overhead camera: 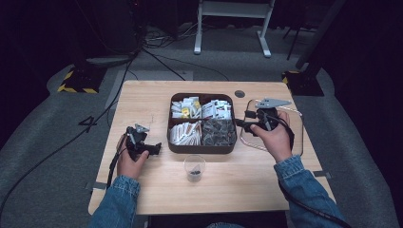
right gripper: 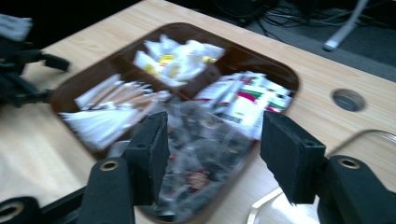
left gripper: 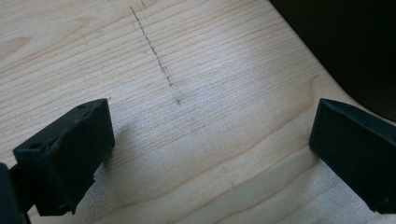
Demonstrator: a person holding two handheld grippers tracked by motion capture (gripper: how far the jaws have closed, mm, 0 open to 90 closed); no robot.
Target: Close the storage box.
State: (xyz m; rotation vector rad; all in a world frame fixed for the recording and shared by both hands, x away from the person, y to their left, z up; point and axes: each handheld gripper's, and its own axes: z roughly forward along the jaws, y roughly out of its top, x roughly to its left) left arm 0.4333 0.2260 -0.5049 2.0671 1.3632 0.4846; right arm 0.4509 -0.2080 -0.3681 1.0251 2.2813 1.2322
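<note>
A brown four-part tray [overhead camera: 201, 149] sits mid-table, filled with white sachets [overhead camera: 184, 133], yellow-and-white packets [overhead camera: 186, 107], printed packets [overhead camera: 217, 109] and dark clear-wrapped bags [overhead camera: 218, 132]. A clear plastic cup [overhead camera: 195, 166] with something dark at its bottom stands in front of the tray. My left gripper [overhead camera: 155, 148] rests low at the tray's left, open over bare wood [left gripper: 212, 126]. My right gripper [overhead camera: 240, 123] is at the tray's right edge, open, its jaws framing the dark bags [right gripper: 215, 140] with nothing between them.
A clear shallow lid or tray [overhead camera: 295, 138] lies on the table under my right hand. A round cable hole [overhead camera: 239, 93] is in the tabletop behind the brown tray. Cables and stand bases lie on the floor beyond the table.
</note>
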